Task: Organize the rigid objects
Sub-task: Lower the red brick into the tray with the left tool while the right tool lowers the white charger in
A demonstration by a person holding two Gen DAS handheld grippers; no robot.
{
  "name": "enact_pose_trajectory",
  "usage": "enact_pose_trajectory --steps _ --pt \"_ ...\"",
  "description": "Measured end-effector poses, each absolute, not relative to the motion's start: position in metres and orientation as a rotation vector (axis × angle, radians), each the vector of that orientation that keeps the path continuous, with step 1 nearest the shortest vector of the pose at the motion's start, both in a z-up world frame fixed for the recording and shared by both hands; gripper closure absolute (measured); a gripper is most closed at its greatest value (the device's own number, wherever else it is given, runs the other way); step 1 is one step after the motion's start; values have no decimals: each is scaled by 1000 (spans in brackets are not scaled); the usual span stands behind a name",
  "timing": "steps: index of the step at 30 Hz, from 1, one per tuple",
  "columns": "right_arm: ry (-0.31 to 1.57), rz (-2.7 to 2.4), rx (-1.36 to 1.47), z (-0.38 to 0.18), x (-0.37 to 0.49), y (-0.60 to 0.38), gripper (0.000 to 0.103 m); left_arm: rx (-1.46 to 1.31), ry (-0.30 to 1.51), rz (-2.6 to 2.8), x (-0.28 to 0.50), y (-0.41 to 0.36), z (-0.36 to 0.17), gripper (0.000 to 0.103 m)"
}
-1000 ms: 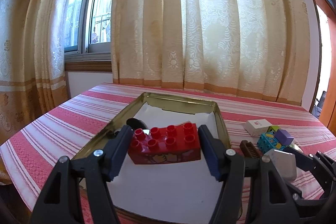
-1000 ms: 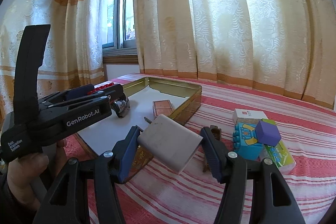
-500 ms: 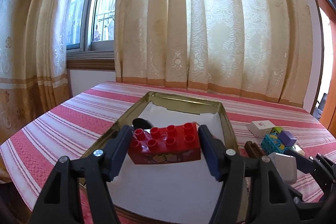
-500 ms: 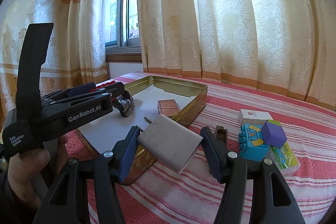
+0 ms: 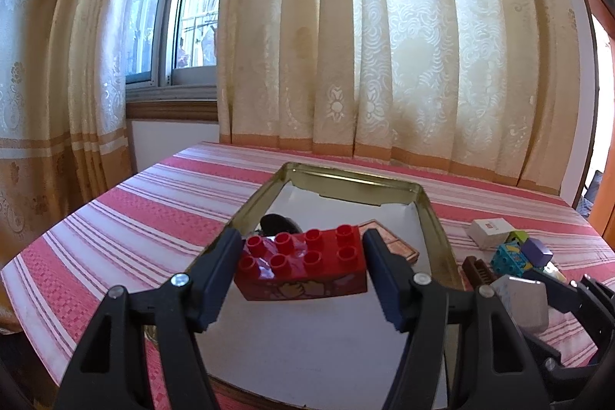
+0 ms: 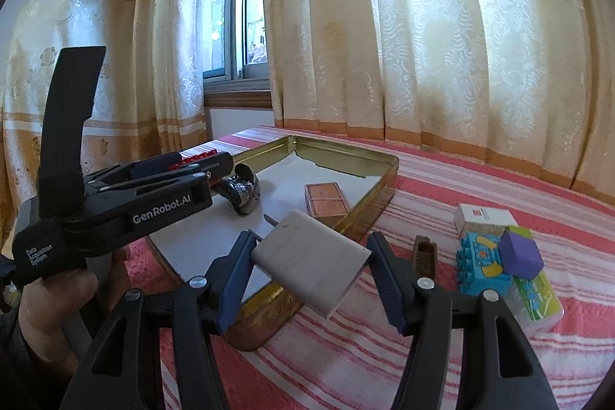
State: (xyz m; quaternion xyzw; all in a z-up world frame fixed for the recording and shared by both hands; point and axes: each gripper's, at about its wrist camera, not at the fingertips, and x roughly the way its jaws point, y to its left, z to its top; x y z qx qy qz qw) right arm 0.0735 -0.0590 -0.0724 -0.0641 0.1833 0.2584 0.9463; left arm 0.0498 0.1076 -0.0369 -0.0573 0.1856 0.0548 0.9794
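- The left gripper (image 5: 301, 269) had its two fingers clamped on the short ends of a red studded building brick (image 5: 303, 266), which hung in the air above the paper-lined floor of the tin tray (image 5: 438, 218).
- The right gripper (image 6: 311, 266) had its fingers closed on a pale grey wall charger (image 6: 309, 262), tilted, with its metal prongs pointing toward the tray. It hovered over the tray's near corner and rim, not yet inside.
- A hand (image 6: 50, 310) was visible gripping the left gripper's handle at the left edge of the right wrist view.
- Already lying inside the tray were a dark watch with a metal band (image 6: 242, 193), near the left wall, and a small copper-coloured flat case (image 6: 324, 204), toward the right wall. These appeared to be sorted.
- Outside the tray, on the red-and-white striped surface (image 6: 480, 187), several things waited to the right: a brown comb-like piece (image 6: 424, 254) just beside the tray, a white box (image 6: 482, 218), a blue patterned block (image 6: 482, 266) with a purple cube (image 6: 521, 252) resting on it, and a clear case with green print (image 6: 536, 298).
- Judging from this, the task looked under halfway done: two items placed, two held and ready to be set down, and about five left to collect.
- Cream patterned curtains (image 5: 384, 45) and a window (image 5: 177, 18) stood behind the surface.
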Motion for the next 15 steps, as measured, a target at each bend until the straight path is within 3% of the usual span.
enact_pose_trajectory --steps 15 --pt "521 596 -100 -46 134 -32 41 -80 573 61 104 121 -23 37"
